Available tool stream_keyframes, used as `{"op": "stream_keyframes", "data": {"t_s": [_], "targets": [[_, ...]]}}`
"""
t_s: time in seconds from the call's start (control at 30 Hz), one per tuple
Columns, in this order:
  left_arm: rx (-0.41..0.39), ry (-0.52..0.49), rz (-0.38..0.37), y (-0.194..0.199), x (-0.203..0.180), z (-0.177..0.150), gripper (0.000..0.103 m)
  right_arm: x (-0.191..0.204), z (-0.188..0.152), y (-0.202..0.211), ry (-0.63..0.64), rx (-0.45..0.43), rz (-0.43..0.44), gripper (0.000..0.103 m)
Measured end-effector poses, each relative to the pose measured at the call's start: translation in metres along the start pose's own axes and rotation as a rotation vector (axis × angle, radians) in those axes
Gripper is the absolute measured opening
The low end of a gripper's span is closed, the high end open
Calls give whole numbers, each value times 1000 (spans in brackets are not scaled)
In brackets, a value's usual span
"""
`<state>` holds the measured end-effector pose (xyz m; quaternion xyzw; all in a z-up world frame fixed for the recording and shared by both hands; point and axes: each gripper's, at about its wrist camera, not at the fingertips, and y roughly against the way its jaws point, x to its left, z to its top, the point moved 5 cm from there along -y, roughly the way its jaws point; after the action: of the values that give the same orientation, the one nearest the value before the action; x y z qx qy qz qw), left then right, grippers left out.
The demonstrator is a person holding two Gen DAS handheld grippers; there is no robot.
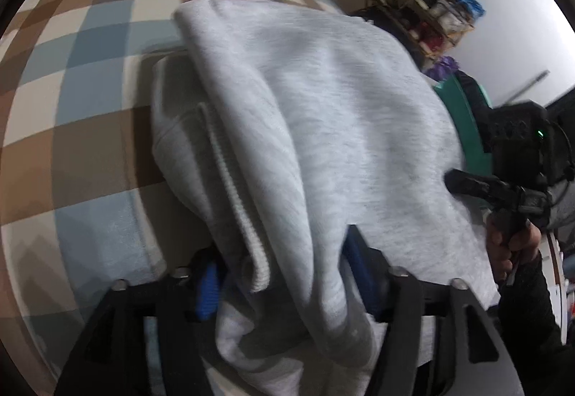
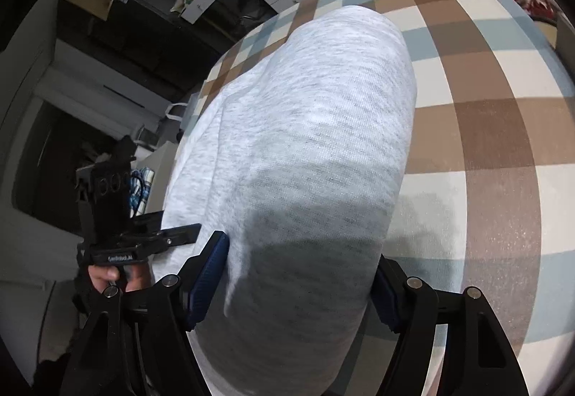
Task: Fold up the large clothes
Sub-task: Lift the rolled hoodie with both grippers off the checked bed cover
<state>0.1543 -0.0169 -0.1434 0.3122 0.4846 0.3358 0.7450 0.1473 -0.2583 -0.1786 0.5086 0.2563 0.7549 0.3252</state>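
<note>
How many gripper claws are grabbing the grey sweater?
2. The left gripper has bunched folds of the grey sweater between its blue pads. The right gripper straddles the sweater's other end on the checked blanket.

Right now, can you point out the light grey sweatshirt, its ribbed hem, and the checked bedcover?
Light grey sweatshirt (image 2: pixel 316 130): right wrist view, middle of the broad folded panel.
Ribbed hem (image 1: pixel 230 176): left wrist view, the ribbed band edge running down the fold.
Checked brown, blue and white bedcover (image 1: pixel 72 101): left wrist view, bare patch left of the sweatshirt.
</note>
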Motion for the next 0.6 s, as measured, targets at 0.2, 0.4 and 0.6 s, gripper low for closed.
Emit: {"op": "stream_keyframes", "data": {"t_s": [0.2,0.4,0.6], "targets": [[29,39,-31,-10,4,-1,75,-3,0,0,10,3,-18,72],[29,20,-120,0,-9,-2,36,-3,-2,5,-8,-16,-5,72],[7,-4,-181,9,-24,-5,32,10,-8,24,23,-64,9,68]]}}
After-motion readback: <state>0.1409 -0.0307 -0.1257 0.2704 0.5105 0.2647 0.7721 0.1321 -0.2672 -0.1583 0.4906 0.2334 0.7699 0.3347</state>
